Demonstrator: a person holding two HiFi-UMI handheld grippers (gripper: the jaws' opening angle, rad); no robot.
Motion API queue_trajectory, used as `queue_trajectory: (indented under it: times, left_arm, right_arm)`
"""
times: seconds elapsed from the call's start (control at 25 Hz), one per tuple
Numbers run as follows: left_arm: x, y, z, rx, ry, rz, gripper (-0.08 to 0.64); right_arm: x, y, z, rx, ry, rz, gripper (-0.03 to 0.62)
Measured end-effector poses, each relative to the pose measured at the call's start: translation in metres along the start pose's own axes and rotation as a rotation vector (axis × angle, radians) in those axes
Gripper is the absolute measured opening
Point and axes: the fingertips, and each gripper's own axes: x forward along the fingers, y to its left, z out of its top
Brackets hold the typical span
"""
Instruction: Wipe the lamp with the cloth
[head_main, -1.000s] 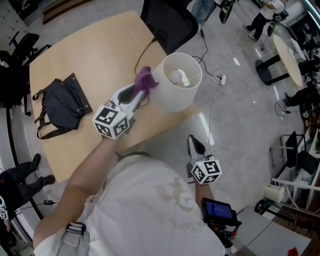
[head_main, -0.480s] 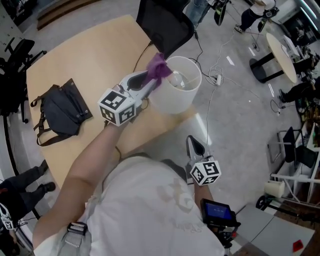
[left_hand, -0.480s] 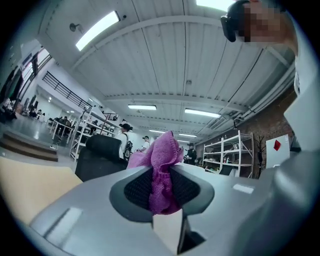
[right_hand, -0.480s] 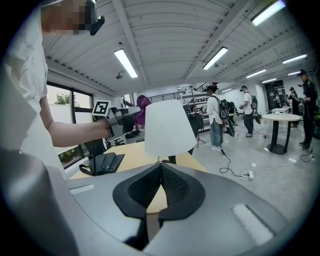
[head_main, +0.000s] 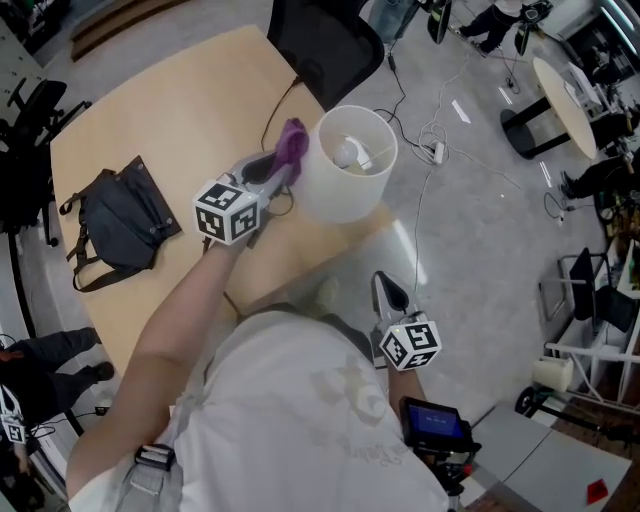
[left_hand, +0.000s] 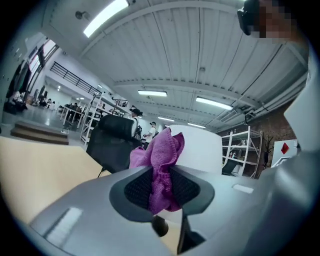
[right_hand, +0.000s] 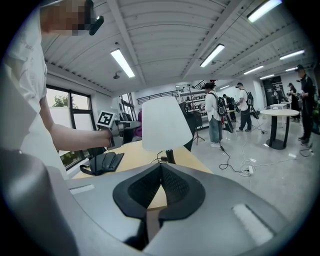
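Observation:
A white lamp shade (head_main: 345, 185) stands at the wooden table's (head_main: 190, 100) near right corner, its bulb showing through the open top. My left gripper (head_main: 281, 166) is shut on a purple cloth (head_main: 291, 143), and the cloth lies against the shade's upper left outer wall. In the left gripper view the cloth (left_hand: 163, 159) is pinched between the pads of the left gripper (left_hand: 161, 187), with the shade (left_hand: 202, 149) just behind it. My right gripper (head_main: 386, 287) hangs off the table's near side, shut and empty. From the right gripper (right_hand: 161, 172) the lamp (right_hand: 161, 122) shows ahead on its dark stem.
A black bag (head_main: 122, 215) lies on the table's left part. A black office chair (head_main: 325, 40) stands at the far edge, and the lamp's cord runs toward it. Cables and a power strip (head_main: 437, 153) lie on the floor to the right.
The left gripper lifted the cloth up to the shade's rim, then came back down along the shade's left outer side. The right gripper has stayed put.

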Motion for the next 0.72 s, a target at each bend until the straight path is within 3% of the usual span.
queue_trajectory:
  times: [0.2, 0.32, 0.56, 0.72]
  left_arm:
    - [-0.001, 0.017, -0.030, -0.076, 0.071, 0.047, 0.094]
    - [-0.004, 0.019, -0.027, -0.078, 0.073, 0.070, 0.094]
    - [-0.010, 0.018, 0.019, -0.049, -0.003, 0.075, 0.095]
    - [-0.009, 0.006, 0.061, 0.002, -0.055, 0.024, 0.095]
  right_arm:
    - [0.008, -0.015, 0.006, 0.005, -0.011, 0.034, 0.014]
    - [0.012, -0.030, 0.014, 0.008, -0.027, 0.051, 0.012]
    - [0.021, -0.049, 0.030, 0.000, -0.052, 0.087, 0.012]
    - [0.028, -0.052, 0.049, -0.016, -0.085, 0.113, 0.012]
